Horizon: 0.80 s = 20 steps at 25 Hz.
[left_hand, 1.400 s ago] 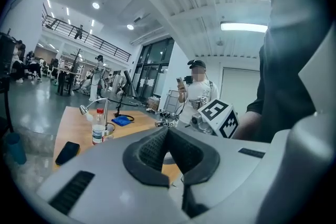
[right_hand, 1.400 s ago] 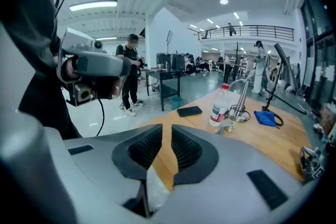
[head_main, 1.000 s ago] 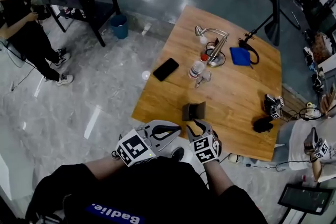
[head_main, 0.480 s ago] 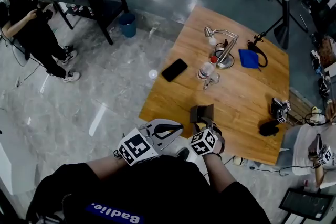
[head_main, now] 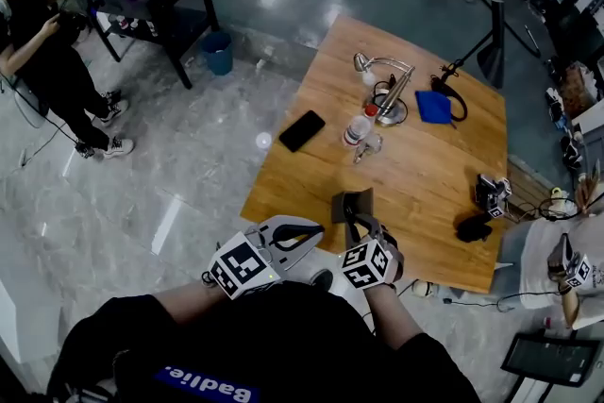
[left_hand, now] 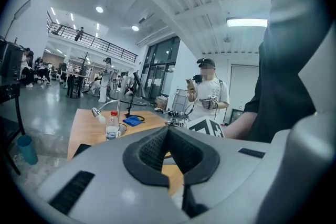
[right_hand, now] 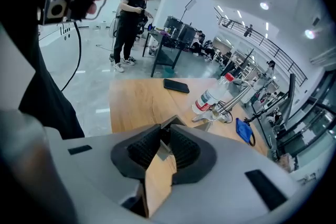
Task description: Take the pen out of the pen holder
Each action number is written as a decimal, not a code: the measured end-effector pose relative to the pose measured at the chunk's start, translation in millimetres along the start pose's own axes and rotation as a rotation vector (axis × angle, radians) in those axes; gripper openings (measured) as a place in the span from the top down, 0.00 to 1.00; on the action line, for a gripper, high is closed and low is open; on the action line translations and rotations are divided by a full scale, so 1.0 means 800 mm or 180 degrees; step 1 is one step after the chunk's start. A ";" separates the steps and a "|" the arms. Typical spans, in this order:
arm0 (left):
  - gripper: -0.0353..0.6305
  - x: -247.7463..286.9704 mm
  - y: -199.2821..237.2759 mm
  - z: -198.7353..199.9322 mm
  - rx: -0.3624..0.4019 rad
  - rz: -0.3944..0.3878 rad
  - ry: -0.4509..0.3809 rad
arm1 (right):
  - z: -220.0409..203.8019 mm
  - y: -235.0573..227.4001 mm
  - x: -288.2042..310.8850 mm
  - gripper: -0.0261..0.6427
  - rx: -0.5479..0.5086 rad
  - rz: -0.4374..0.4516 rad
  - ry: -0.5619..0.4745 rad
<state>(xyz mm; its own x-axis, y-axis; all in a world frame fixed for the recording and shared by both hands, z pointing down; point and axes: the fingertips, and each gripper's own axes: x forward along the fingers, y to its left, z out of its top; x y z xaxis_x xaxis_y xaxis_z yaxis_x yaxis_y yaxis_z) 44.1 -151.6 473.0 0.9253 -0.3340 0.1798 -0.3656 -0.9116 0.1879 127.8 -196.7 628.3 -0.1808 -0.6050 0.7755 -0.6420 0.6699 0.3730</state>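
Wooden table (head_main: pixel 425 179); right gripper (head_main: pixel 355 224) jaws closing around something dark atop the pen holder (head_main: pixel 351 202); left gripper (head_main: pixel 314 231) jaws together, empty.

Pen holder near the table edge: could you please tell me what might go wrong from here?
The right tongs are closing around something slim at the pen holder; if that is its wall, not the pen, lifting could tip it. The holder stands near the table edge, so a nudge could push it off.
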 end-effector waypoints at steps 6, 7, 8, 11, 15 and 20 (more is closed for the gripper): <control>0.95 0.013 -0.008 0.003 0.0000 -0.0082 0.0009 | 0.020 -0.017 -0.065 0.87 0.0232 -0.0091 -0.0314; 0.95 0.014 -0.009 0.003 0.0000 -0.0096 0.0009 | 0.023 -0.020 -0.076 0.87 0.0325 -0.0093 -0.0388; 0.95 0.016 -0.010 0.004 0.0001 -0.0110 0.0005 | 0.027 -0.023 -0.087 0.87 0.0412 -0.0093 -0.0461; 0.95 0.023 -0.014 0.006 0.0011 -0.0170 0.0001 | 0.038 -0.029 -0.117 0.87 0.0564 -0.0106 -0.0644; 0.95 0.031 -0.022 0.008 0.0052 -0.0246 0.0004 | 0.053 -0.028 -0.151 0.87 0.0793 -0.0046 -0.0877; 0.95 0.039 -0.030 0.007 0.0070 -0.0308 0.0033 | 0.073 -0.026 -0.185 0.87 0.1218 0.0158 -0.1323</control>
<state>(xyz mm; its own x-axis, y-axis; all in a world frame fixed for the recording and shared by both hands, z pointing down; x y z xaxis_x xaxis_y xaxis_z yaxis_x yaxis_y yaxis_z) 82.0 -141.6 468.9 0.9550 -0.2416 0.1719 -0.2720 -0.9446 0.1836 124.1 -146.4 476.3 -0.4461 -0.7472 0.4927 -0.8356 0.5449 0.0698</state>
